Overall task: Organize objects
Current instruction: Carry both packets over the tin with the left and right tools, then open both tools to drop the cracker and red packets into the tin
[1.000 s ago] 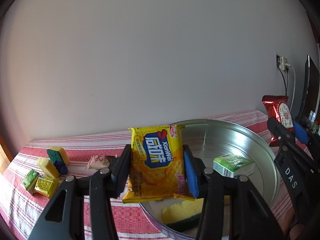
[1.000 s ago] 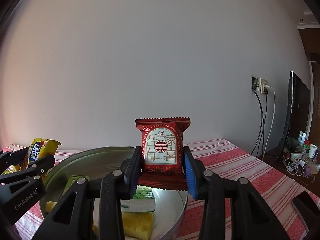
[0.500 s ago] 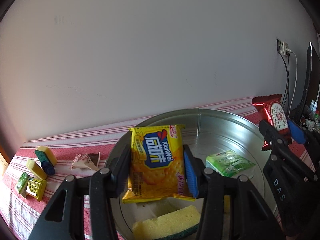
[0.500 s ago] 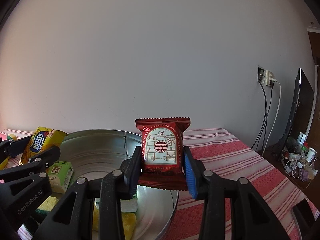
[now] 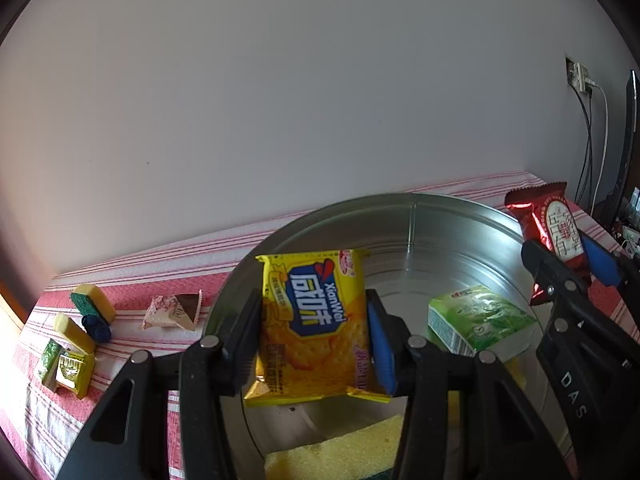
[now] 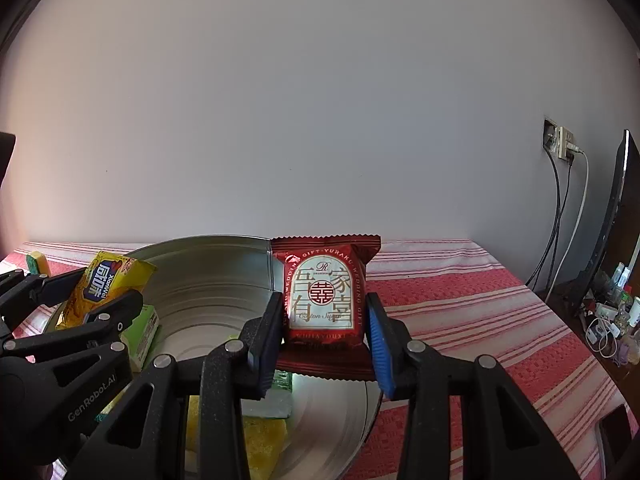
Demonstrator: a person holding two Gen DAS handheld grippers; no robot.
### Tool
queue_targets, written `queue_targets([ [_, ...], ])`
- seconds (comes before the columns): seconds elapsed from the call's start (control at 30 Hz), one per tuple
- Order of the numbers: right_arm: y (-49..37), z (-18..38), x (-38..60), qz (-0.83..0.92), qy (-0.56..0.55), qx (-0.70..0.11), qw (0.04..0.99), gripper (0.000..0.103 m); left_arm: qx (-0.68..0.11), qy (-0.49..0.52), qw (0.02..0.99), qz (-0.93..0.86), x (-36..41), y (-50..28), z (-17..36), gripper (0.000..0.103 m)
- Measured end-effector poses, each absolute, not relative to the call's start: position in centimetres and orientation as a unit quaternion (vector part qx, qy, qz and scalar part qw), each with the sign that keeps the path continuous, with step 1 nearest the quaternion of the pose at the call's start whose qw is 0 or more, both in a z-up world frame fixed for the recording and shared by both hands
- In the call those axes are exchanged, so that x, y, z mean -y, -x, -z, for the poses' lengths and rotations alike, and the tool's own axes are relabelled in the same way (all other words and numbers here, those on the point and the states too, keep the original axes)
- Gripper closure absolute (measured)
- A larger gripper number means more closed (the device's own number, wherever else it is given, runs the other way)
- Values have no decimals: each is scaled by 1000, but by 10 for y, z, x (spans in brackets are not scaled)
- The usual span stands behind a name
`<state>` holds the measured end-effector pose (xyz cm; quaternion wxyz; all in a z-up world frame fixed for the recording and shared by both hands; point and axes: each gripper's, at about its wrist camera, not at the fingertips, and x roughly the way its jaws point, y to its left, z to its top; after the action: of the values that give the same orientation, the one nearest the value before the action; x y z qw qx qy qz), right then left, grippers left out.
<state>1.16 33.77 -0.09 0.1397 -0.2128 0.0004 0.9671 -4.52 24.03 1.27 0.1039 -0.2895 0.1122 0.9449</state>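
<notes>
Left wrist view showed your left gripper [image 5: 314,336] squeezing the yellow pack [image 5: 312,320] between its two pads, held above the tin [image 5: 460,232]. A second before, the tin sat low and to the right in this view; now it filled the space right under the yellow pack, so you had carried the pack over it. The green box [image 5: 476,322] and a sponge [image 5: 340,452] lay inside the tin. On the striped cloth [image 5: 160,268] to the left were a pink pack [image 5: 172,312], two sponges [image 5: 90,306] and two small green and gold packs [image 5: 66,366]; they looked further off to the side than before.

Your right gripper [image 6: 322,334] was clamped on the red pack [image 6: 324,304], which stood upright between the pads. It hung over the near right edge of the tin [image 6: 216,276]. Earlier you saw less of the tin's floor in the right wrist view; now more of it showed. The left gripper [image 6: 104,292] and its yellow pack [image 6: 100,286] sat at the left side of that view, over the tin's rim. Both grips looked just as tight as a second before.
</notes>
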Motion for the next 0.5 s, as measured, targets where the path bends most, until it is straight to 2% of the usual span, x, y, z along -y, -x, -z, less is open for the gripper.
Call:
queue_targets([
  [0.1,-9,2,-337,-967,222,-2,126,60,-117,301,103,-941,-245,48,-14,52],
  [0.17,-8,3,-336,-967,226,-4,116,59,-113,299,101,-942,-246,46,-19,33],
  [0.2,-8,3,-337,-967,226,-5,115,56,-108,293,97,-945,-246,44,-22,17],
  [0.23,-10,2,-335,-968,223,-4,117,53,-107,286,87,-948,-246,42,-24,11],
  [0.33,-16,2,-343,-969,211,-21,125,45,-103,273,85,-953,-243,40,-30,1],
  [0.4,-18,2,-351,-970,205,-33,126,37,-89,270,88,-955,-238,38,-32,1],
  [0.5,-25,0,-351,-972,189,-36,134,36,-82,264,91,-957,-233,34,-34,1],
])
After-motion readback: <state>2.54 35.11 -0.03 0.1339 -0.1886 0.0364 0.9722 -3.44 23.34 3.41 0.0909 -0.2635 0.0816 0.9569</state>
